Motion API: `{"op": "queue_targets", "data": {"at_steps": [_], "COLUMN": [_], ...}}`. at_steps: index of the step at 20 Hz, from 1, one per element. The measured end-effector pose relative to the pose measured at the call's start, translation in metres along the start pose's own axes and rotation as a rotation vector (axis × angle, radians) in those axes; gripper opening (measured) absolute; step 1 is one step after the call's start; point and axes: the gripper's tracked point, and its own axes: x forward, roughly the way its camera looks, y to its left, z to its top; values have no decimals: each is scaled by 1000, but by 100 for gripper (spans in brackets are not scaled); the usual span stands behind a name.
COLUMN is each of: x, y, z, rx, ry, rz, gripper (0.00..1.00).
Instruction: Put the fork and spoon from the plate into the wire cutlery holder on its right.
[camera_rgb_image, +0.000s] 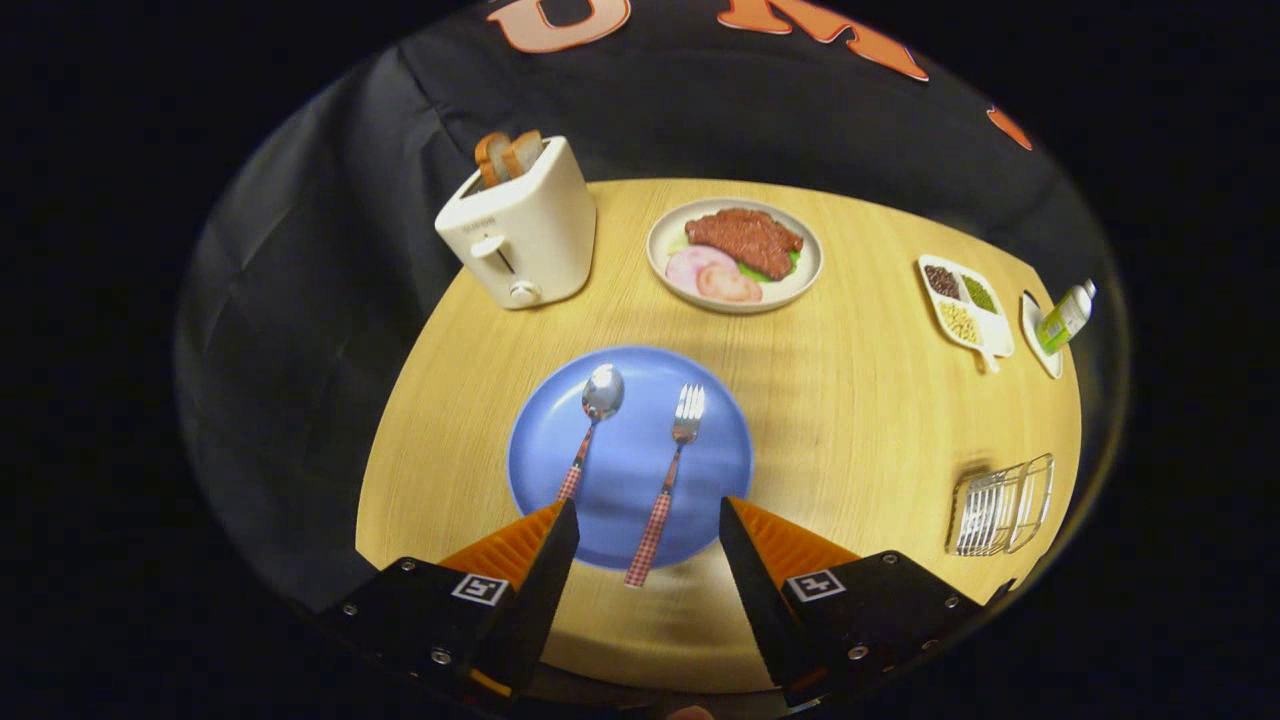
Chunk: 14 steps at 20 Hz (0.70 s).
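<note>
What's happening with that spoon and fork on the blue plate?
A person is holding a pair of tongs over the round wooden table. The tongs are open and not gripping anything yet. The fork lies between their fingers on the blue plate, and the spoon lies beside it, close to one finger. Both are meant to go into the wire cutlery holder, which lies off to the right. Nothing looks moved yet.
</note>
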Motion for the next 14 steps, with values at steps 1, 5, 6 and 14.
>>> {"op": "queue_targets", "data": {"at_steps": [1,5,6,14], "x": [6,30,35,64], "y": [2,2,2,1], "z": [-5,-16,-21,-46], "rx": [-3,14,15,71], "ry": [40,149,176,370], "rz": [-6,-48,-55,-120], "gripper": [85,79,78,50]}}
